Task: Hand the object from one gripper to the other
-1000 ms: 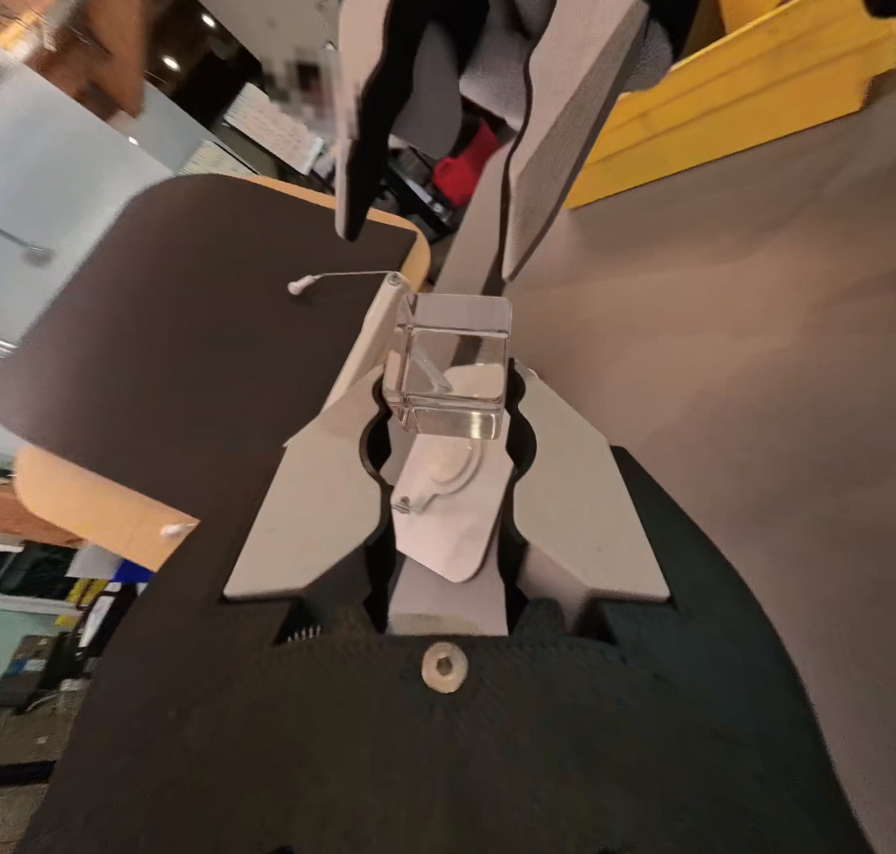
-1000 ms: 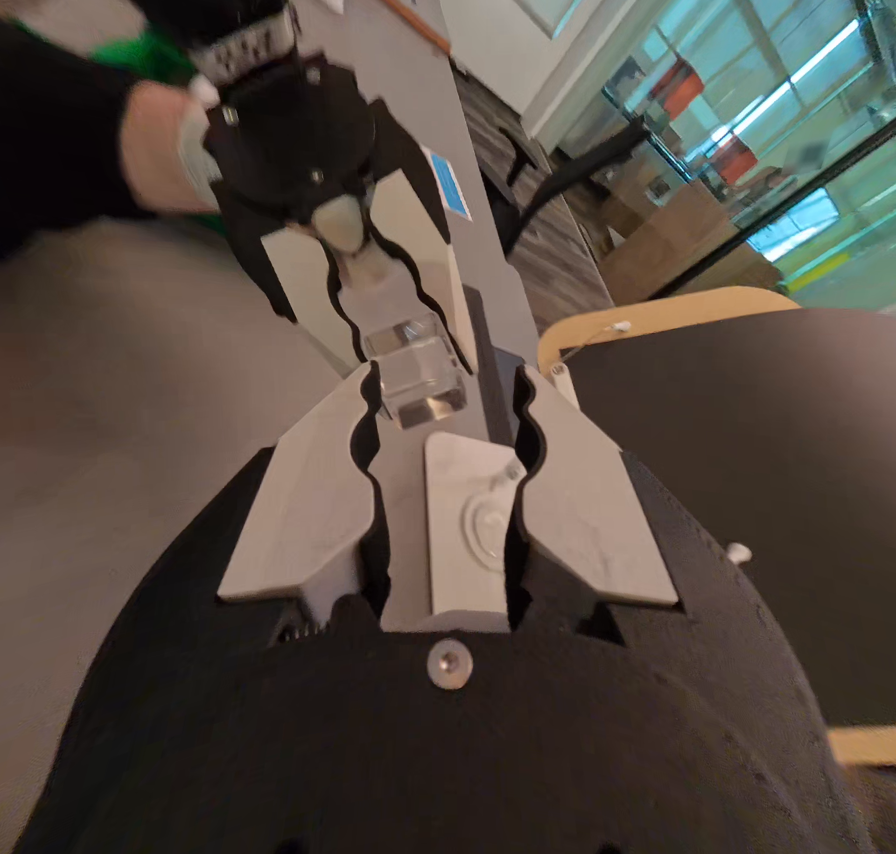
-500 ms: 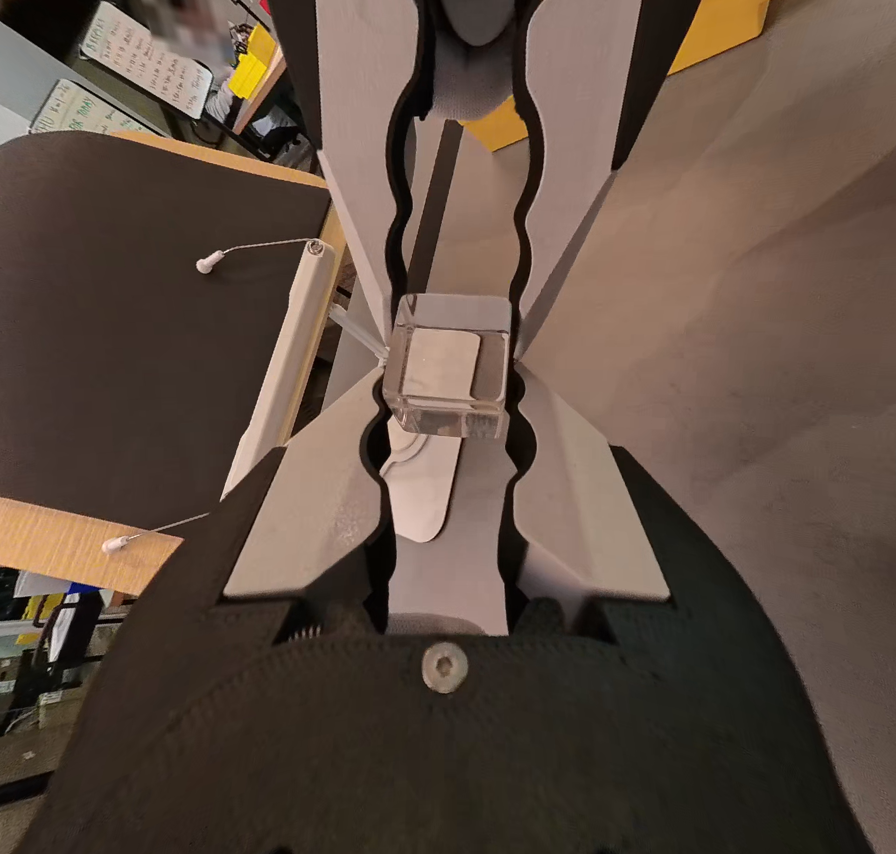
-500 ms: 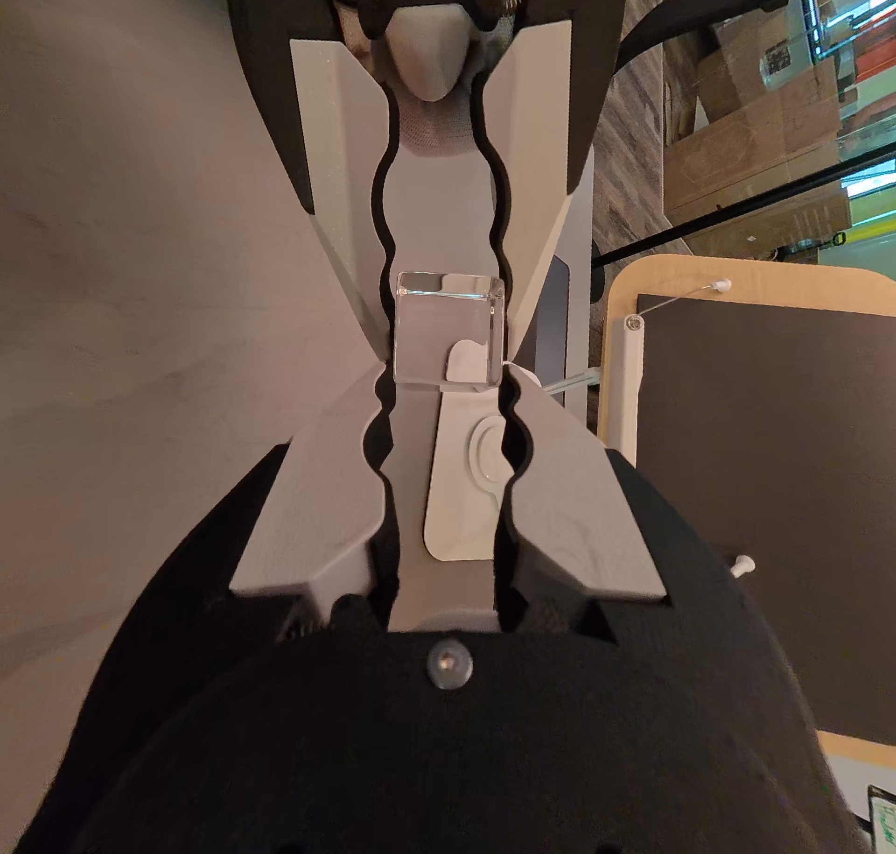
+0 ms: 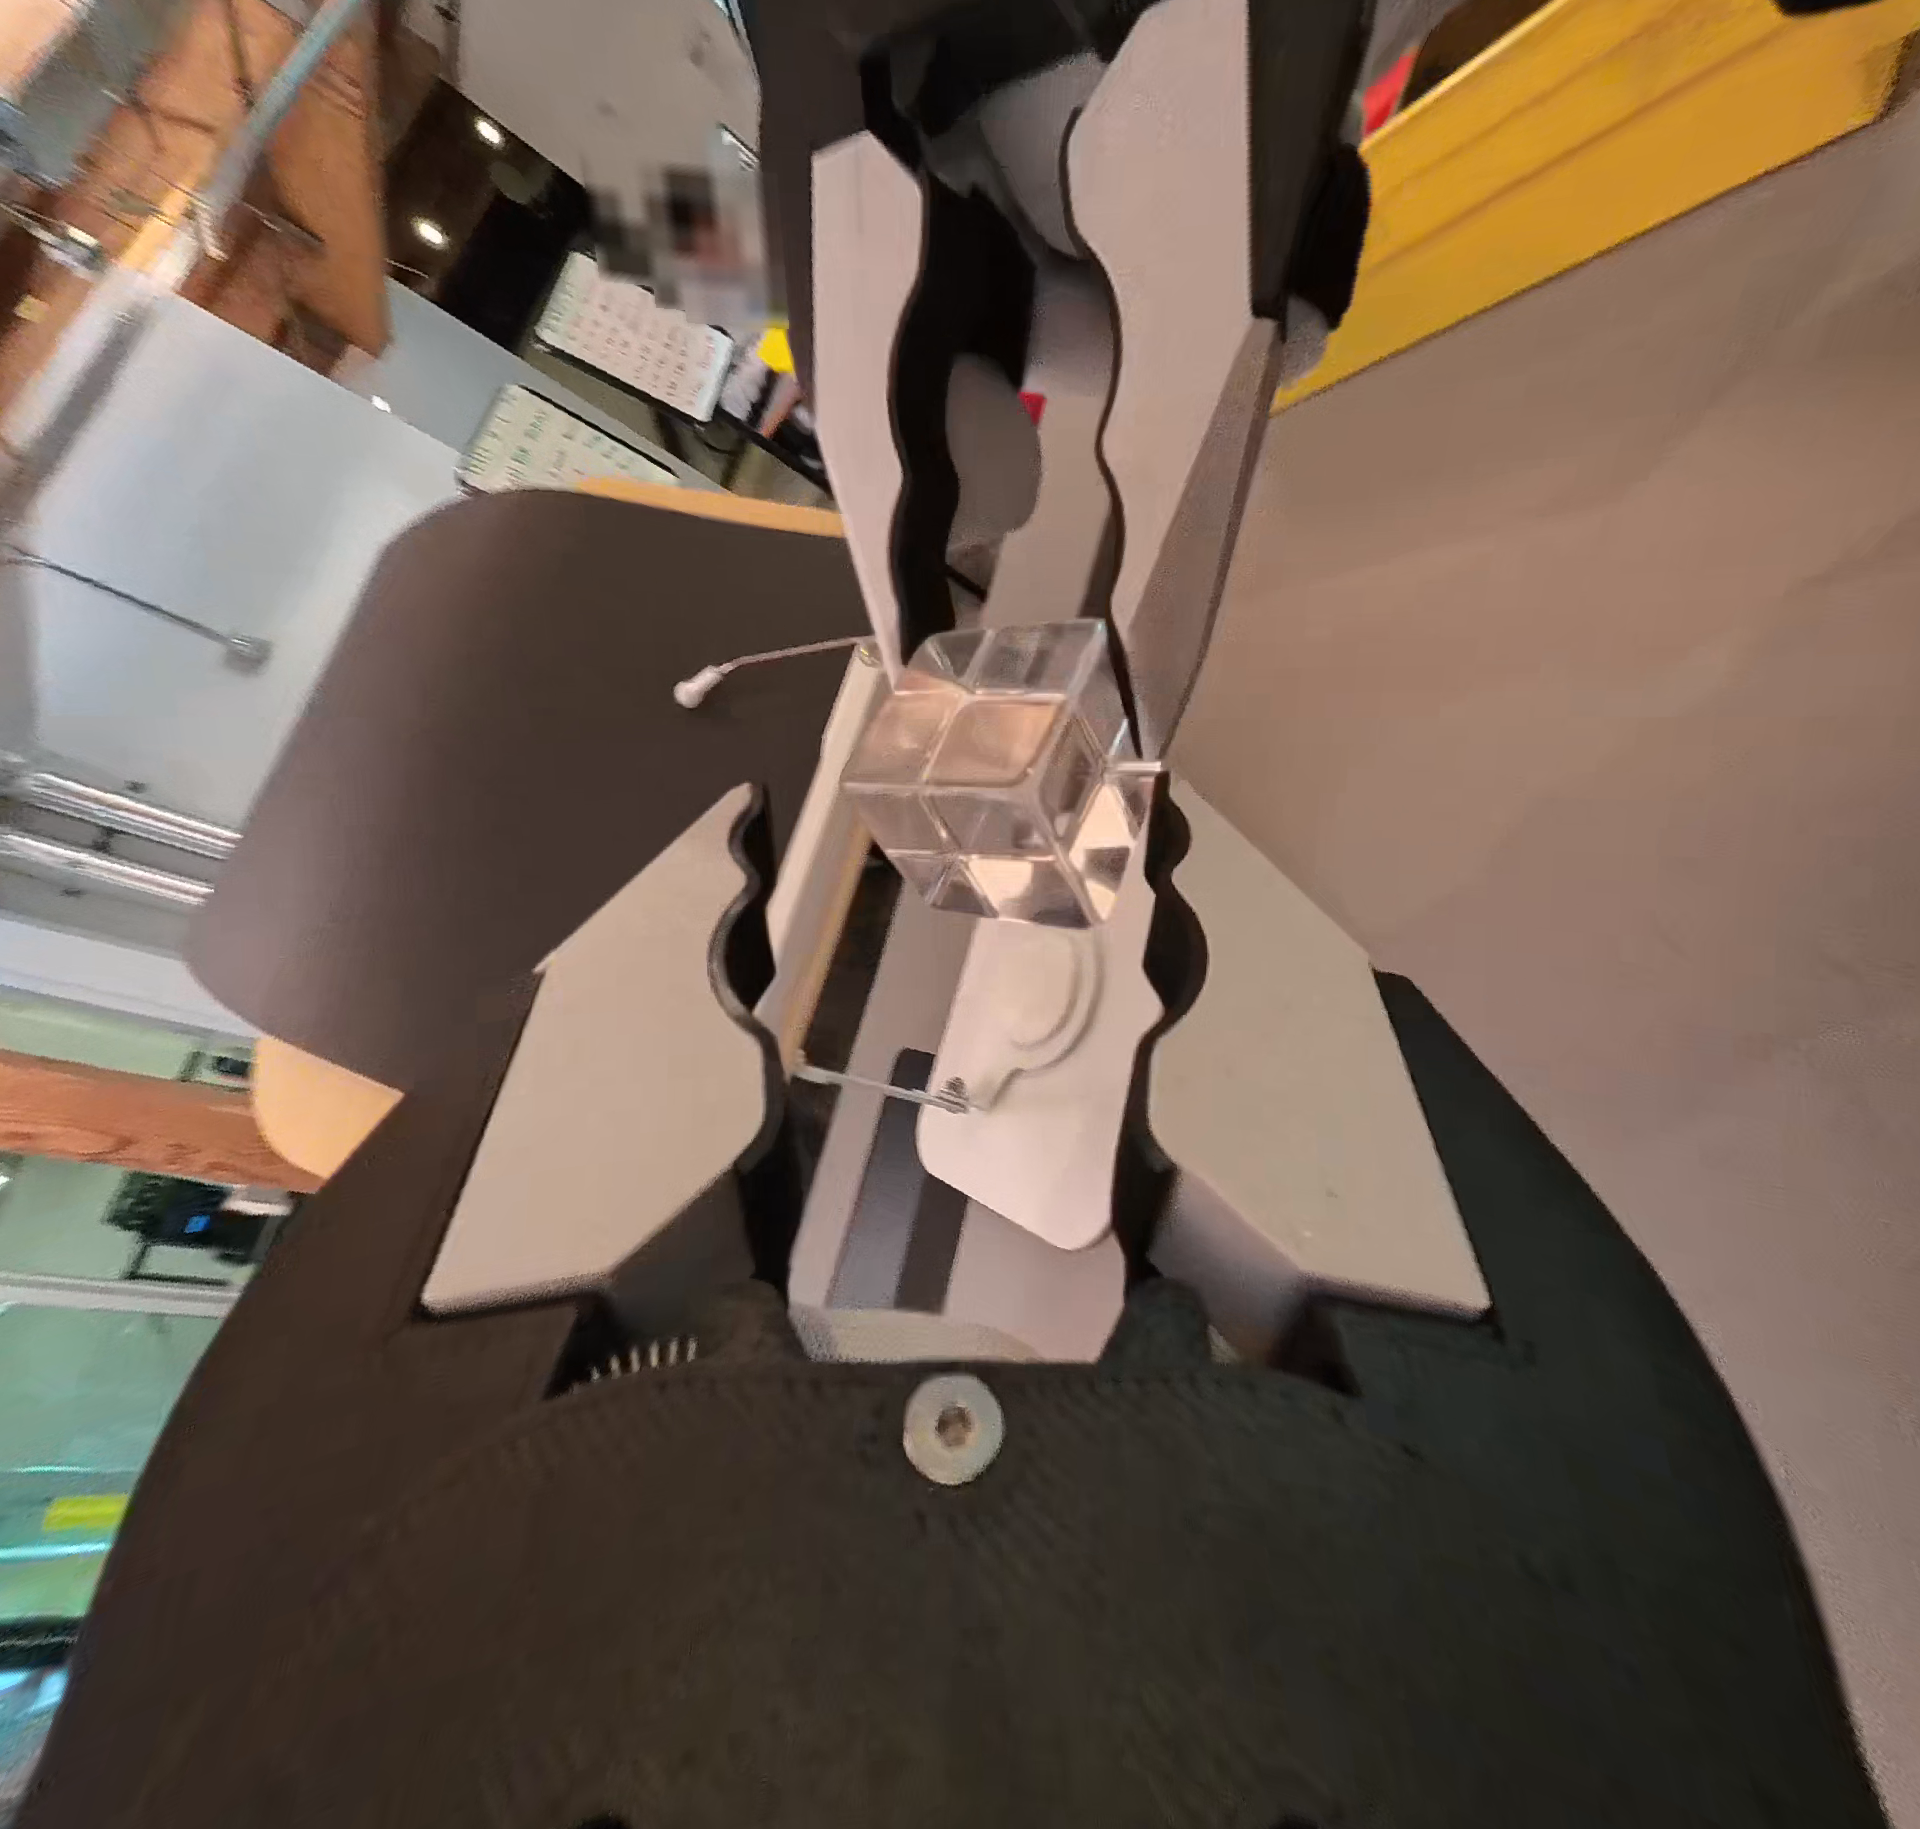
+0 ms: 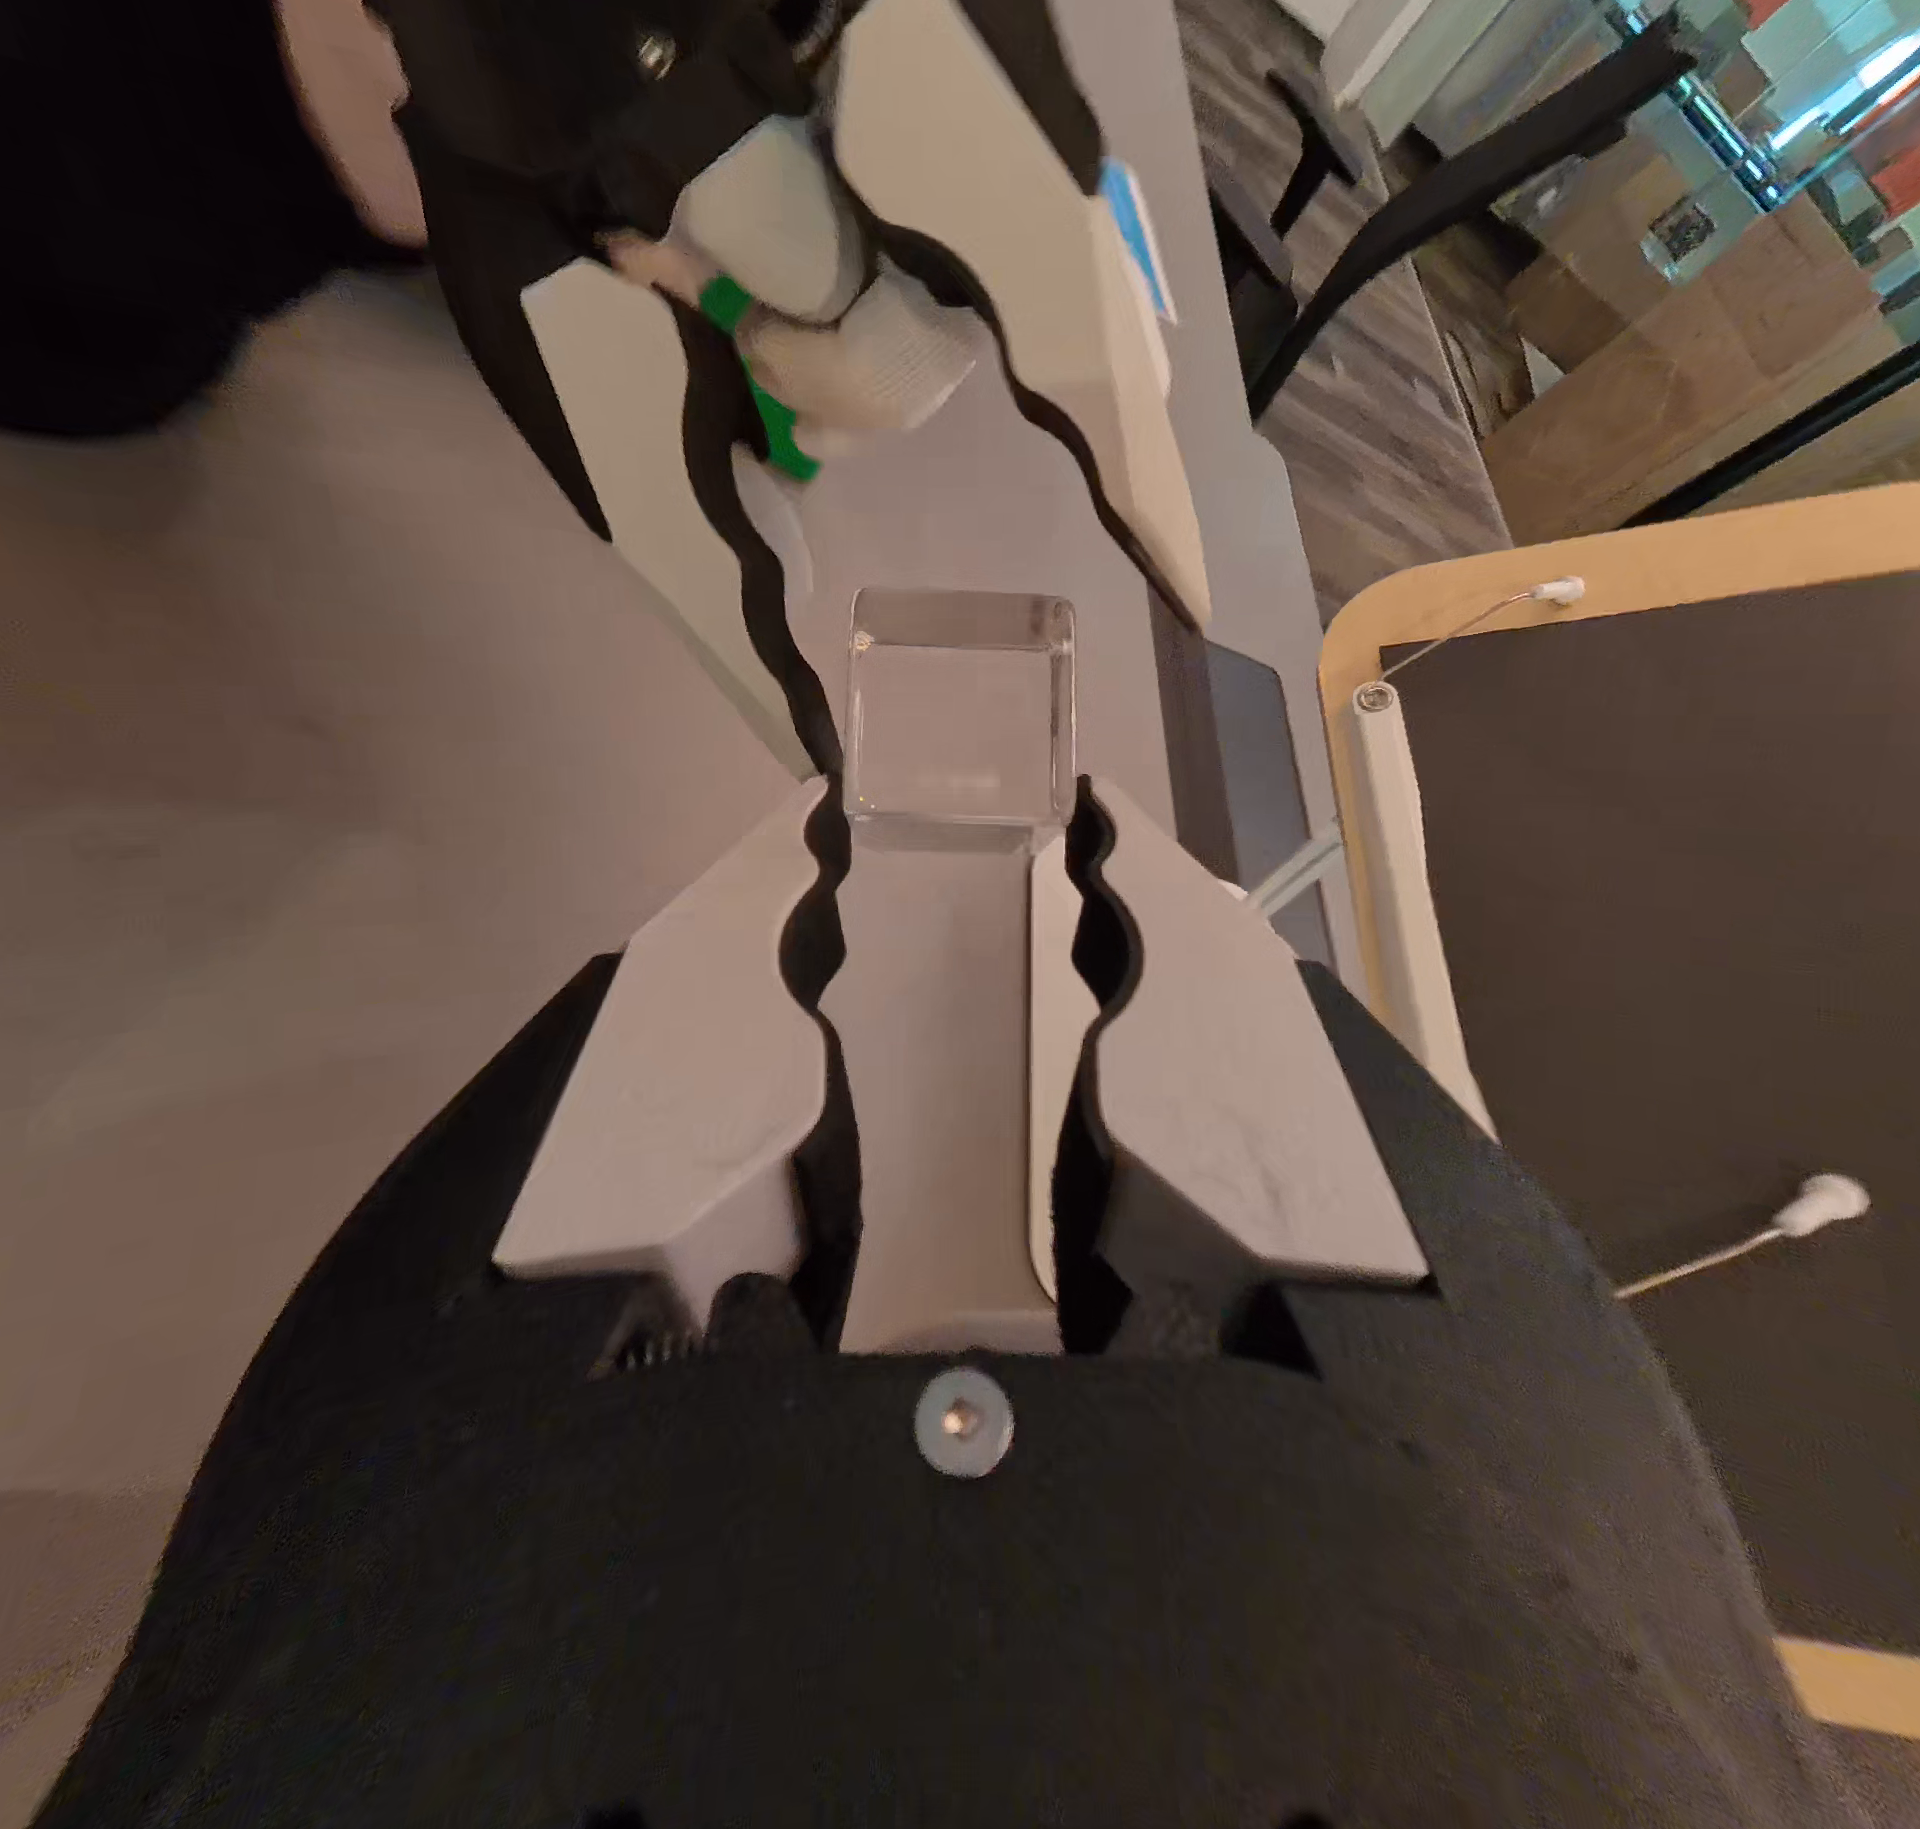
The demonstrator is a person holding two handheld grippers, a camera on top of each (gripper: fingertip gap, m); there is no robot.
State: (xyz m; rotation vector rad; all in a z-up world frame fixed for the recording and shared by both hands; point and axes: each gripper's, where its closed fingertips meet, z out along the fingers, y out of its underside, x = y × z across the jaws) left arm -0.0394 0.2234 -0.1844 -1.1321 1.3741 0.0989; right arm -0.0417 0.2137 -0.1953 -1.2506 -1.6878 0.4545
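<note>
A clear acrylic cube is held in the air between the two grippers, which face each other tip to tip. My right gripper is shut on the cube, with both fingertips pressed to its sides. In the left wrist view it comes down from the top as the right gripper, clamping the cube. My left gripper is open, its fingers spread wider than the cube and off its sides. In the right wrist view the left gripper shows splayed fingers above the cube.
A grey table lies below. A black board with a tan wooden rim stands beside the grippers. A yellow bin is at the far side. A person's hand in a dark sleeve holds the left gripper. Both grippers' tips are close together, under 4 cm apart.
The right gripper moved in and shut on the cube while the left still held it. The left gripper's fingers have since spread open and let the cube go.
</note>
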